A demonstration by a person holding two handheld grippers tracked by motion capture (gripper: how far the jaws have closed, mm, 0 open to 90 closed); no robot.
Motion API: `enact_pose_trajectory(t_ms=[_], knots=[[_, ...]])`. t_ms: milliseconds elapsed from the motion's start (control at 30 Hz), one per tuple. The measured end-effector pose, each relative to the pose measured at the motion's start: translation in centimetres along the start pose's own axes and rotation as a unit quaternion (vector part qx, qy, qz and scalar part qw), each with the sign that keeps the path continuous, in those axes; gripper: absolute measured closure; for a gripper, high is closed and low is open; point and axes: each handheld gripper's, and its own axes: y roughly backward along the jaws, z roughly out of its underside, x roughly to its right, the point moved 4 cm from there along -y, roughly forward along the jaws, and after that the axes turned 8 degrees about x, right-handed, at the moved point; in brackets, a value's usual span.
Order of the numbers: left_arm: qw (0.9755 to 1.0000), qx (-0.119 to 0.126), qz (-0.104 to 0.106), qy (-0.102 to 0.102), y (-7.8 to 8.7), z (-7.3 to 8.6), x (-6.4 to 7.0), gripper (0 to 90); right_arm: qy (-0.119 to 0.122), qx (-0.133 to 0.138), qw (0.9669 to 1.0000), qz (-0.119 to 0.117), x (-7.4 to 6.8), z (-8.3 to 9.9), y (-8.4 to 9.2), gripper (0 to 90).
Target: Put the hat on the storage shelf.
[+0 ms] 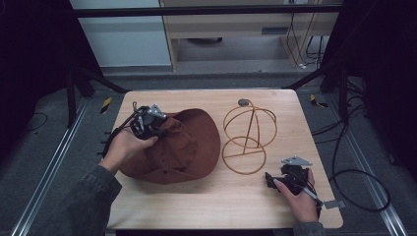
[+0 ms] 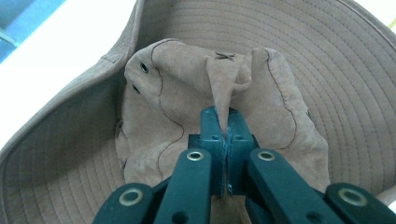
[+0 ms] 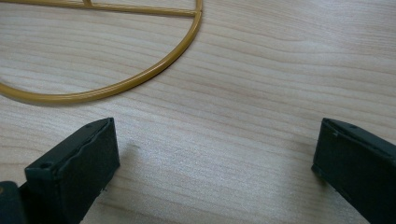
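On the left half of the worktop [image 1: 206, 206] lies a brown brimmed hat [image 1: 192, 147], crown uppermost and slumped, brim spread flat on the wood. The left hand-held gripper [image 1: 147, 123] sits over the crown at its far-left side; its own view shows the jaws closed tight on a thin raised fold of crown fabric [image 2: 224, 88], with the stitched brim fanning out behind.

Just beside the hat, to its right, stands a gold wire hat stand [image 1: 248, 135], a ring base with a hooped top, bare and upright. The right hand-held gripper [image 1: 278, 181] rests low on the worktop near the stand's base ring [image 3: 121, 84], jaws spread wide and holding nothing.

Risks, as judged:
- The pinch takes only a narrow pleat of soft cloth; on a lift, the hat's weight could drag the fold out of the jaws.
- Held by the crown, the hat would likely hang limp and lopsided, making any seating over the hoops awkward.
- The stand looks light and is not steadied; a brush from the swinging brim could tip or slide it, as the right gripper is not on it.

Markings: no brand, label or legible writing found; a small dark stitched mark near the crown top cannot be read
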Motion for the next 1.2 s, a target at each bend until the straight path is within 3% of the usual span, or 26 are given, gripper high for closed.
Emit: enact_pose_trajectory(t_ms=[467, 600, 800, 1200], knots=[[0.9990, 0.042, -0.015, -0.008, 6.6, -0.2, 0.9, 88.7, 0.000, 0.000, 1.0000, 0.000, 0.0, 0.0, 0.0, 0.4], [0.9985, 0.054, -0.001, -0.005, 7.9, -0.5, 1.3, 88.6, 0.000, 0.000, 1.0000, 0.000, 0.0, 0.0, 0.0, 0.4], [0.9973, 0.073, 0.002, -0.009, 9.5, -1.1, 1.6, 88.6, 0.000, 0.000, 1.0000, 0.000, 0.0, 0.0, 0.0, 0.4], [0.9966, 0.080, -0.004, -0.020, 11.6, -1.8, 1.6, 88.6, 0.000, 0.000, 1.0000, 0.000, 0.0, 0.0, 0.0, 0.4]])
